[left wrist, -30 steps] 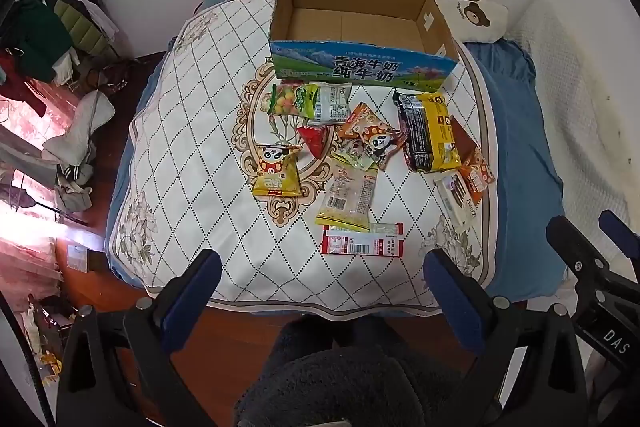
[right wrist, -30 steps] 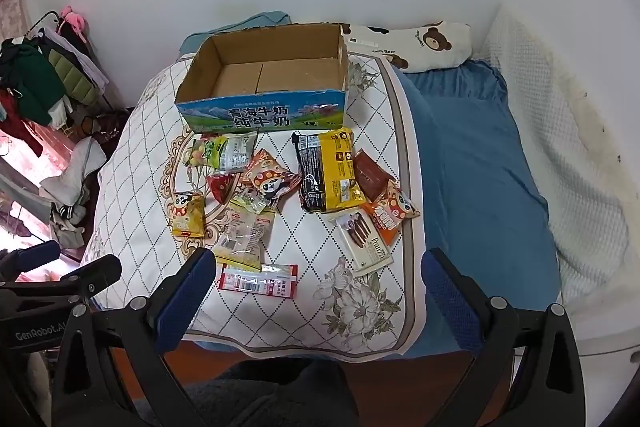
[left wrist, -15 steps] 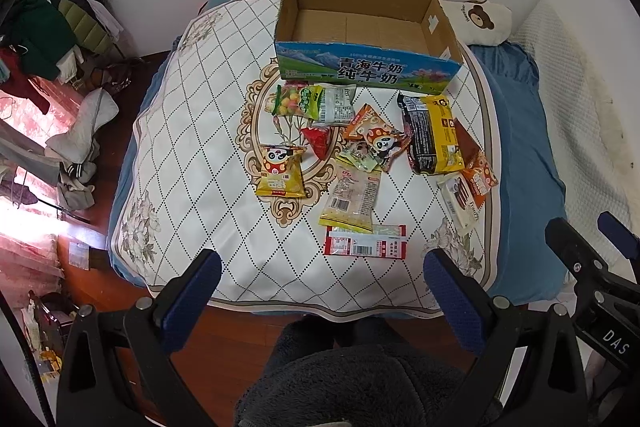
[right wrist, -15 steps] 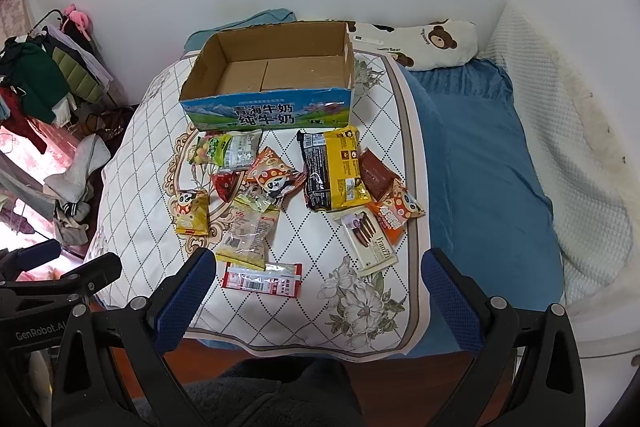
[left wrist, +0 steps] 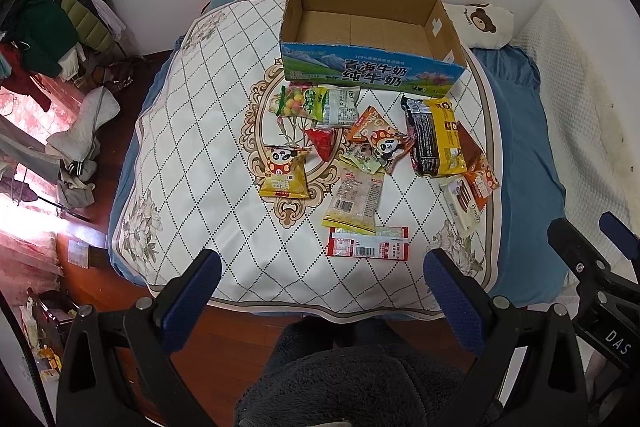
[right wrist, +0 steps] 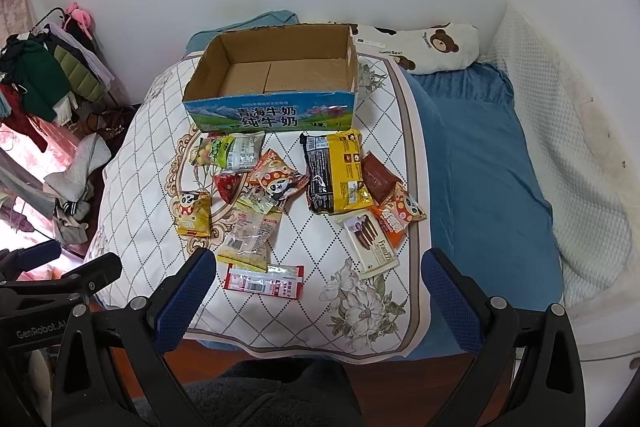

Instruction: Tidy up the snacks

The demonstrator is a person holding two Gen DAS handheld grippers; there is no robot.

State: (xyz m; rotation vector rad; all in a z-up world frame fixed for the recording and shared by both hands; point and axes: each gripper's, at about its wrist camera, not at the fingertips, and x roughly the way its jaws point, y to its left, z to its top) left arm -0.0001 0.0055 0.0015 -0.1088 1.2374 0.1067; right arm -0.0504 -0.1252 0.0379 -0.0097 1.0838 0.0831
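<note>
An empty cardboard milk box (left wrist: 372, 39) (right wrist: 272, 83) stands at the far side of the quilted bed cover. Several snack packets lie in front of it: a green candy bag (left wrist: 316, 103), a yellow panda bag (left wrist: 284, 175) (right wrist: 194, 213), a black-and-yellow pack (left wrist: 434, 137) (right wrist: 336, 171), a clear wafer pack (left wrist: 356, 199), a red-and-white strip pack (left wrist: 368, 243) (right wrist: 264, 281) and a white chocolate-stick box (right wrist: 370, 241). My left gripper (left wrist: 320, 287) and right gripper (right wrist: 314, 285) both hang open above the bed's near edge, holding nothing.
A bear-print pillow (right wrist: 432, 47) lies behind the box. Blue bedding (right wrist: 480, 167) covers the right half of the bed. Clothes hang on a rack (left wrist: 52, 27) at the left, over a wooden floor. A dark fleece garment (left wrist: 360, 383) sits below the grippers.
Both grippers have tilted or drawn back slightly, so the bed and box sit a little lower in view. No snack has moved.
</note>
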